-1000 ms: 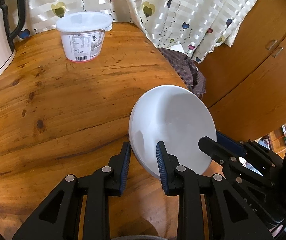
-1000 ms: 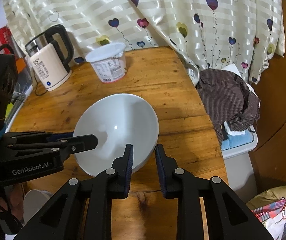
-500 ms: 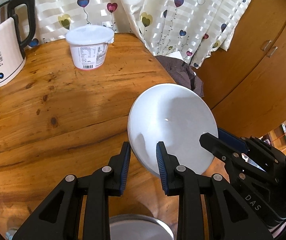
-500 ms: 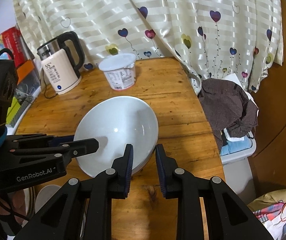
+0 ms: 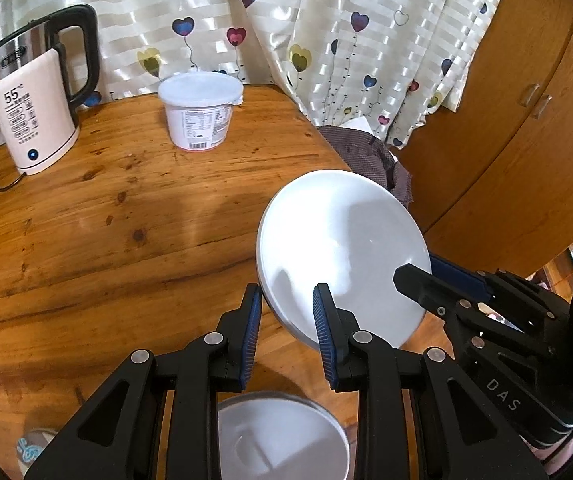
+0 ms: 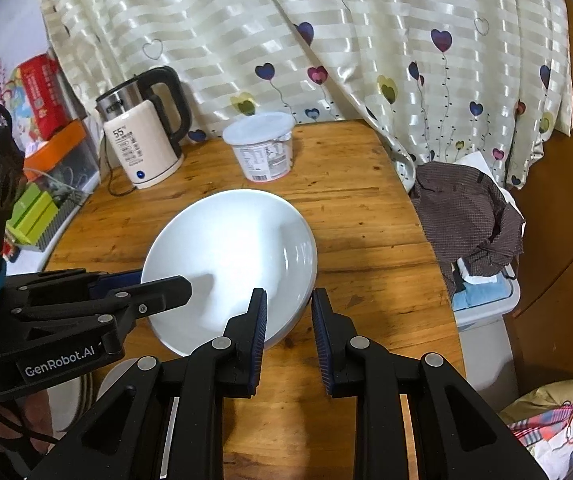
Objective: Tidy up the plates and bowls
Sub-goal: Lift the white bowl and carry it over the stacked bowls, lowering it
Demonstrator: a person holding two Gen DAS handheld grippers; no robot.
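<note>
A wide white bowl [image 5: 342,240] hangs tilted above the wooden table [image 5: 106,240], held at two sides of its rim. My left gripper [image 5: 286,316] is shut on the near-left rim, one blue pad inside the bowl and one outside. In the left wrist view my right gripper [image 5: 418,272] clamps the rim at the right. In the right wrist view the bowl [image 6: 226,248] sits ahead with my right gripper [image 6: 288,316] shut on its near rim and my left gripper [image 6: 154,282] on its left edge. A second white dish [image 5: 282,440] lies below the fingers.
A cream electric kettle [image 5: 34,120] and a lidded white tub [image 5: 200,110] stand at the table's far side by the heart-print curtain [image 6: 326,40]. A brown cloth [image 6: 466,208] drapes over a bin right of the table. Wooden cabinets [image 5: 506,140] stand at the right. Boxes [image 6: 42,96] crowd the left.
Both grippers have risen and drawn back with the bowl between them. The table looks farther away, the kettle has come fully into view, and the dish below has appeared.
</note>
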